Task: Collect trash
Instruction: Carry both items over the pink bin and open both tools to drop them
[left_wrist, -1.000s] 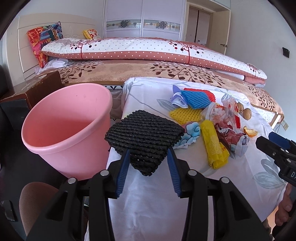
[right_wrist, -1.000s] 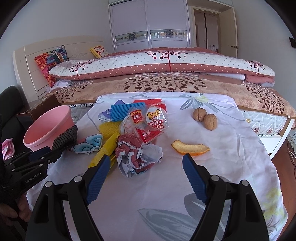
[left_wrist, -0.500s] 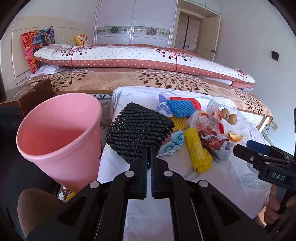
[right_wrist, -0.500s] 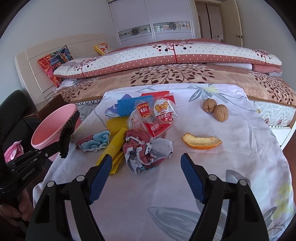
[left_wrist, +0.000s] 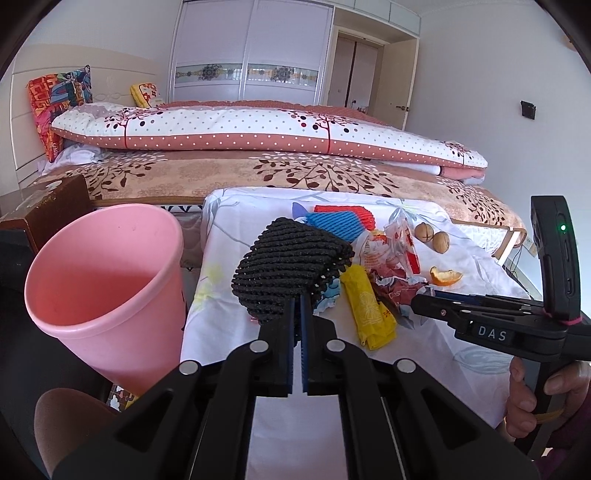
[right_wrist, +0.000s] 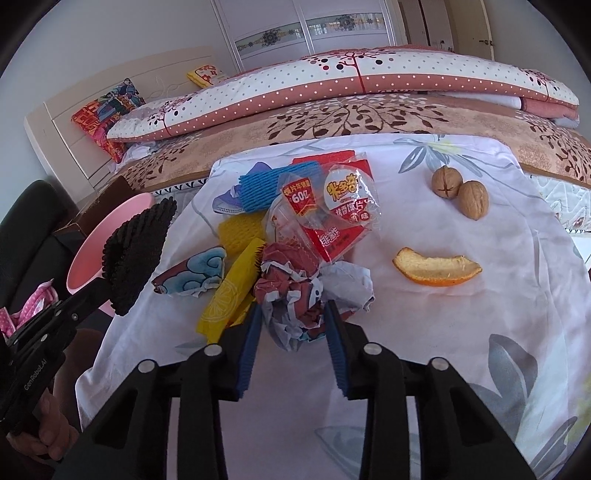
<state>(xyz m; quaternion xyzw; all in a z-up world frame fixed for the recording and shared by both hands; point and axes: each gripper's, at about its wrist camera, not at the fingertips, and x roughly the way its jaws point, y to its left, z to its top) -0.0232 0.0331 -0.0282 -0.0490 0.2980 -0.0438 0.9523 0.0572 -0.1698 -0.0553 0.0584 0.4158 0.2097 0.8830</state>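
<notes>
R wrist: crumpled wrapper (right_wrist: 314, 291) btwn jaws

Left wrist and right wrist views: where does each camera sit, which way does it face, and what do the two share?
Left wrist: on the left gripper, looking forward and down along its fingers, shut on the black foam net, with the pink bin beside the table; the right gripper and the hand holding it show.
Right wrist: on the right gripper, looking down the table, jaws closing around the crumpled wrapper; the left gripper shows.
Shared: net, bin, wrapper, walnuts, orange peel, bed.
</notes>
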